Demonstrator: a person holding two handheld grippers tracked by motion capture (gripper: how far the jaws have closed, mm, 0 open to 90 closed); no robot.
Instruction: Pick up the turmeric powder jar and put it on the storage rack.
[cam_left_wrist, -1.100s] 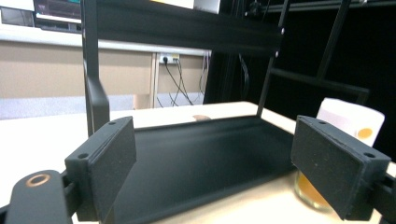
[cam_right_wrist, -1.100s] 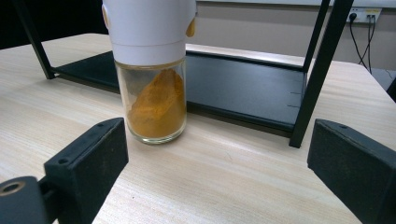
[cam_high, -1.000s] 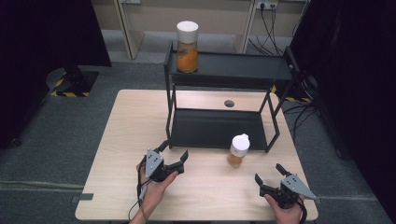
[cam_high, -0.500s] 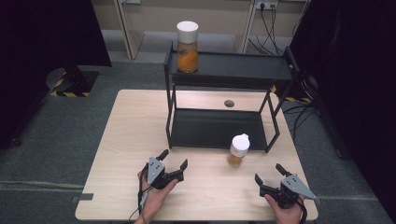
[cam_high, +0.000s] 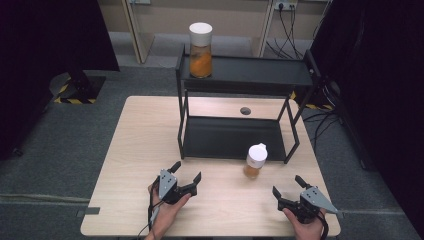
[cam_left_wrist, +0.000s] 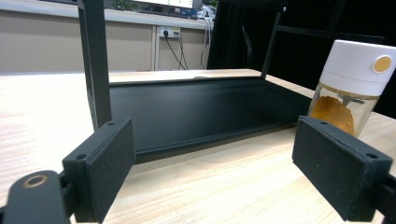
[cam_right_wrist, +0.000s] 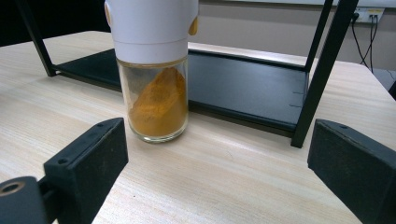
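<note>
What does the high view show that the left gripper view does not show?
The high view alone has the tall jar on the rack's top shelf, both hands, and the right gripper. The left gripper view alone has a close look at the left gripper's fingers, spread open. Both have the small jar on the table and the rack's bottom tray.

On the table (cam_high: 140, 150) stands a two-tier rack (cam_high: 240, 75) toward the far side; a tall jar (cam_high: 201, 49) sits on its top shelf (left end), a spice jar (cam_high: 255, 161) just before its right front leg.
</note>
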